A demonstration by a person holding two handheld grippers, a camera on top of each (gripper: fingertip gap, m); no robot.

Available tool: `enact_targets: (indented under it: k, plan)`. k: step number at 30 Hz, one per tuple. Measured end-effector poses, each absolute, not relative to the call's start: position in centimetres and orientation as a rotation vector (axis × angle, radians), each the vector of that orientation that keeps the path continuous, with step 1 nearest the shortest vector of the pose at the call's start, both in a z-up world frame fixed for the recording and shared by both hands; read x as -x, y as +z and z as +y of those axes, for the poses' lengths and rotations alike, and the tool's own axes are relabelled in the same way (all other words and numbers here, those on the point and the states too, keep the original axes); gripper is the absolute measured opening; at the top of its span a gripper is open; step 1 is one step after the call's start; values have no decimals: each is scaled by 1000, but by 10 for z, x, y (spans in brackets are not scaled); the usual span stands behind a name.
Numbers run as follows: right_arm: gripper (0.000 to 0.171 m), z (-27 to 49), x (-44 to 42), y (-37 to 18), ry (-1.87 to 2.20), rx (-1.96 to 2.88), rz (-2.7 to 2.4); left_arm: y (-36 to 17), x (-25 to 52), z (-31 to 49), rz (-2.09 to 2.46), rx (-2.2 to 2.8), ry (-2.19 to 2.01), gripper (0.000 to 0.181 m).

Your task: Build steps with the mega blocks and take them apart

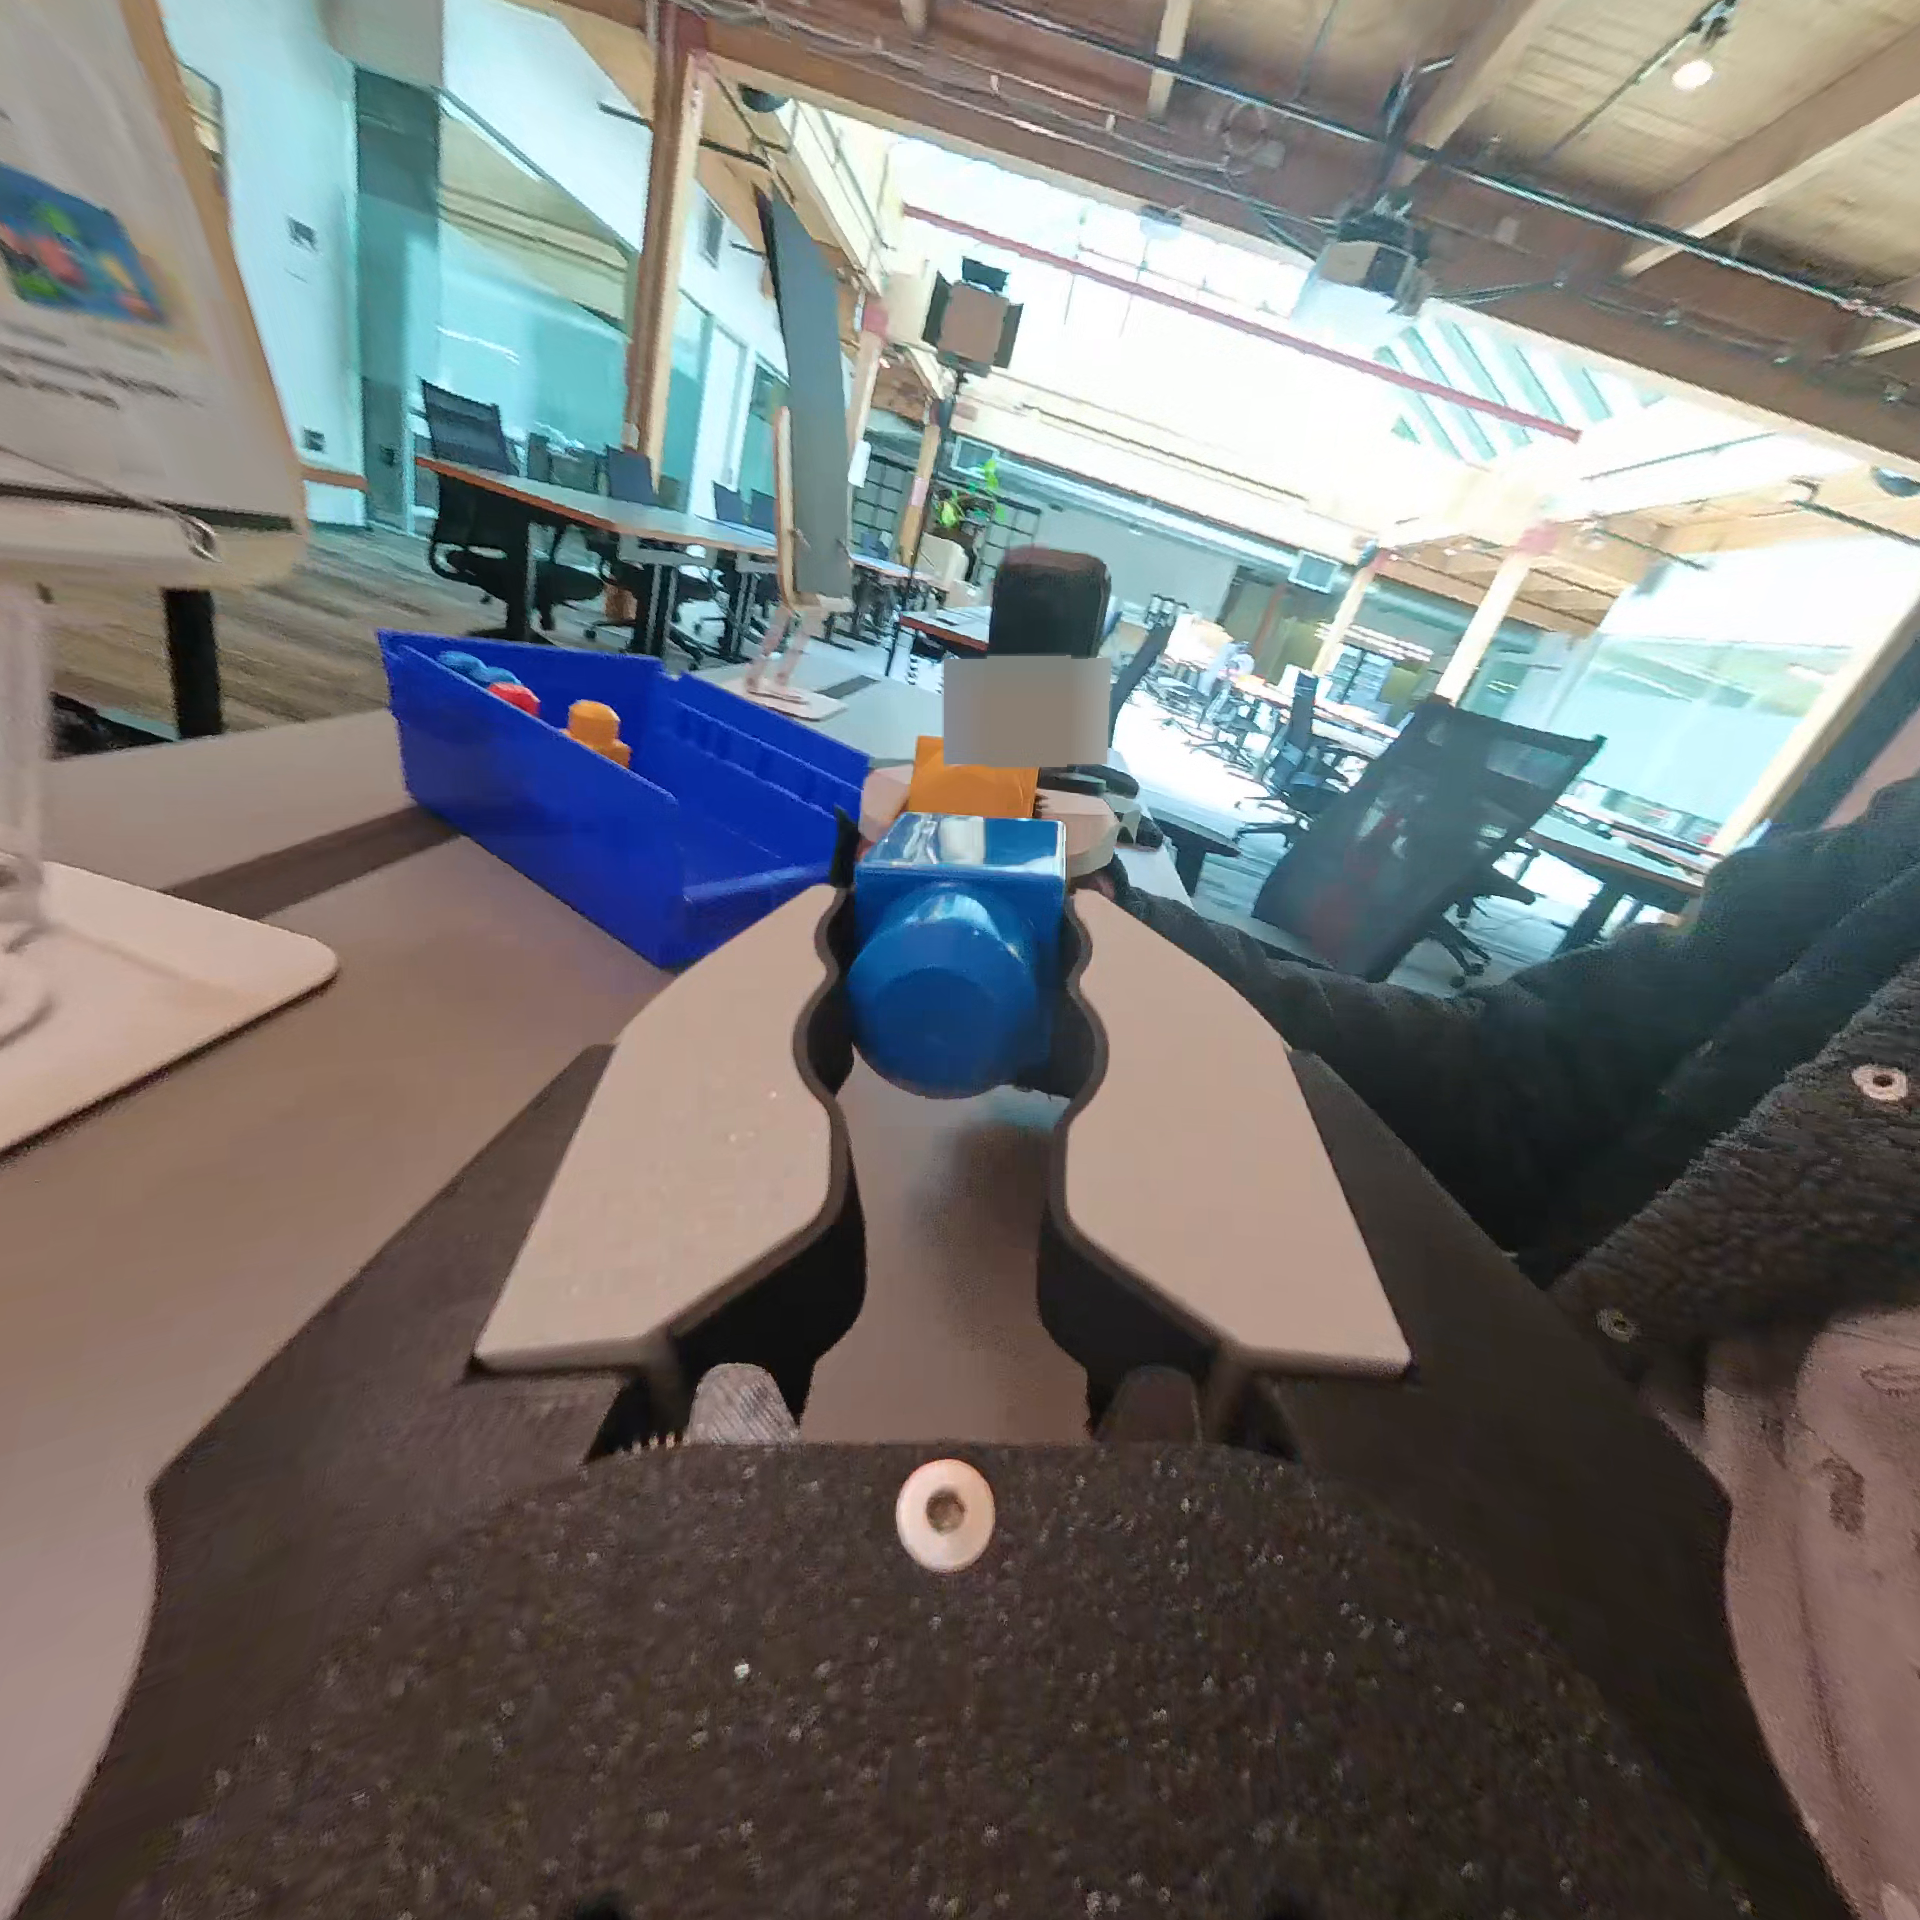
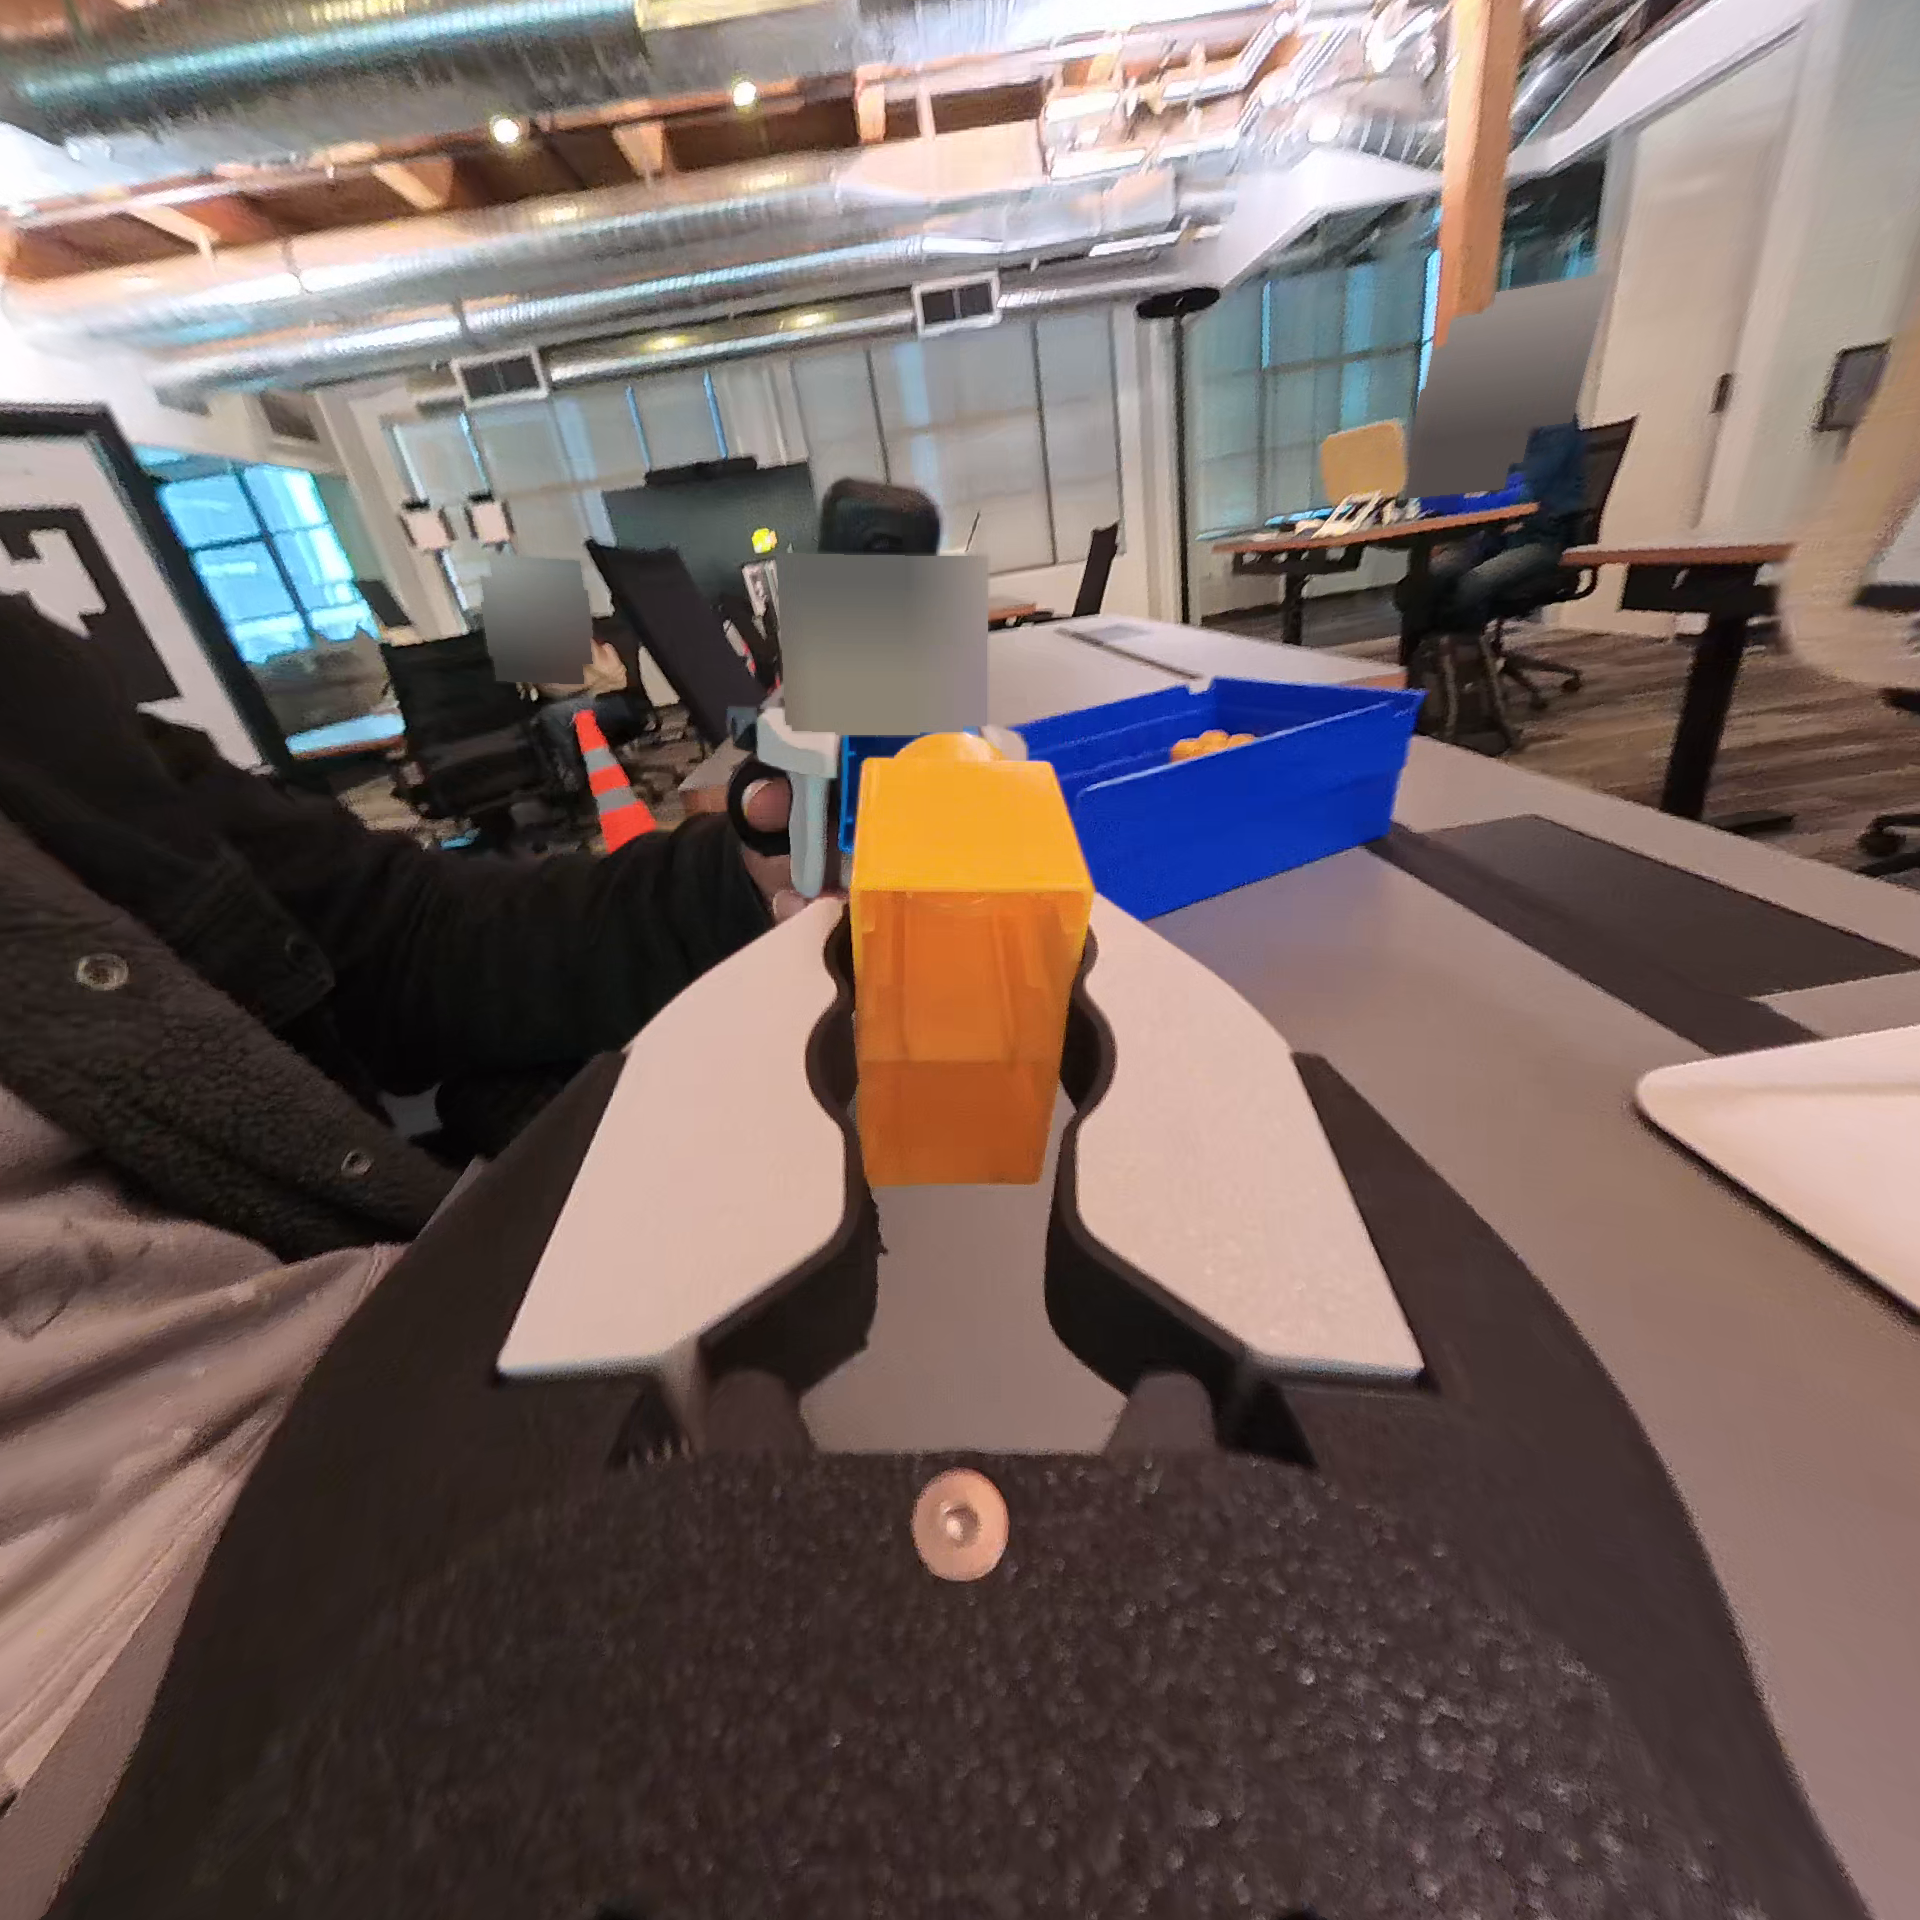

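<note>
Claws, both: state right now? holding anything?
Left claw: closed on the blue block, stud facing the camera.
Right claw: closed on the orange block, hollow underside facing the camera.

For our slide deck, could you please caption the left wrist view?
Left gripper clamps a blue mega block, stud facing the camera, near a blue bin.

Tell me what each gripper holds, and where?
Left gripper clamps the blue block by its side walls; right gripper clamps the orange block likewise.
</note>
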State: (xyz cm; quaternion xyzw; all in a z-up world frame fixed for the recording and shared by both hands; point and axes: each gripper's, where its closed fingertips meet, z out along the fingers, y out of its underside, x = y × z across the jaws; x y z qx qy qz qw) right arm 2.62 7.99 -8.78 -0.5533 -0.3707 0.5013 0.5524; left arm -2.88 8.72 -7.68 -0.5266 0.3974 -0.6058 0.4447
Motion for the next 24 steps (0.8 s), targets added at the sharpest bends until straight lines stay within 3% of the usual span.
enact_targets:
  k: [24]
  plan:
    - [36,75,7,-133,1151,1473,-1026,-113,12,80,1060,1417,-1435,37]
